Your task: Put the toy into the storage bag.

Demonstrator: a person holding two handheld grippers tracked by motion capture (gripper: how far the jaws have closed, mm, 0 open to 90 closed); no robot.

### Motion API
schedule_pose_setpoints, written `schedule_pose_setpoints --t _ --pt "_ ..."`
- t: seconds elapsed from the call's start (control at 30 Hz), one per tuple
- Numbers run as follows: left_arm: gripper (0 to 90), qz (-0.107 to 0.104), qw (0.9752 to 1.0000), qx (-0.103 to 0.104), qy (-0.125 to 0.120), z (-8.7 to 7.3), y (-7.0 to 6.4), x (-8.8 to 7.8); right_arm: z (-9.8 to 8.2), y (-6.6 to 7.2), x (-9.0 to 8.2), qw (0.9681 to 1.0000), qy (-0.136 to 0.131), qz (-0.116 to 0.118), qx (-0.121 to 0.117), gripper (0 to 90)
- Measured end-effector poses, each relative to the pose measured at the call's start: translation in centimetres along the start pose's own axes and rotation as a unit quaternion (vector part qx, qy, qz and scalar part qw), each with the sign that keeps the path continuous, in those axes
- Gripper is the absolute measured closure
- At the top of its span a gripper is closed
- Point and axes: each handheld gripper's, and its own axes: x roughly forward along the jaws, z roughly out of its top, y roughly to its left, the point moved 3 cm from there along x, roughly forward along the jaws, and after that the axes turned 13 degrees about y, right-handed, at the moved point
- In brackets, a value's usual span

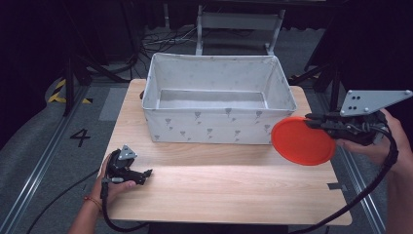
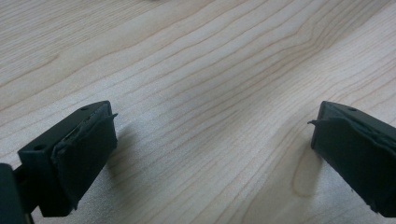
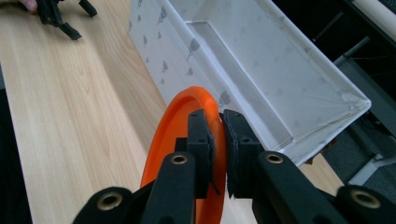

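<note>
An orange plate (image 1: 302,141) hangs tilted above the table's right side, just off the front right corner of the white fabric box (image 1: 214,127). My right gripper (image 1: 311,120) is shut on the plate's rim; in the right gripper view the two black jaws pinch the orange plate (image 3: 177,126) at its edge, with my right gripper (image 3: 218,120) pointing toward the white fabric box (image 3: 261,60). My left gripper (image 1: 147,173) rests on the table at the front left, held by a hand. Its jaws stand wide apart over bare wood, my left gripper (image 2: 212,126) open with nothing between them.
The wooden table (image 1: 219,190) carries the box at its back half. The box is open-topped and nothing shows inside it. Beyond the table stand a metal frame (image 1: 238,24), cables and dark stands on a grey floor. A floor mark "4" (image 1: 80,137) lies left.
</note>
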Motion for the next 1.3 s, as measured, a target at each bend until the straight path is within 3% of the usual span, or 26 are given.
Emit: schedule_pose_setpoints --t 0.23,0.83,1.07,1.3 --pt "0.5 0.0 1.0 0.0 0.0 0.0 0.0 0.0 2.0 -1.5 -0.9 0.9999 -0.008 -0.01 -0.004 82.4" --pt "0.4 -0.002 1.0 0.002 0.0 0.0 0.0 0.0 6.5 -5.5 -0.9 0.9994 -0.008 -0.032 -0.011 82.4" --pt "0.4 -0.002 1.0 0.002 0.0 0.0 0.1 0.0 8.4 -7.1 -0.3 0.9994 -0.011 -0.031 -0.013 82.4" --pt "0.4 -0.002 1.0 0.002 0.0 0.0 0.0 0.0 10.0 -8.3 0.9 0.9991 -0.033 -0.019 -0.017 82.4"
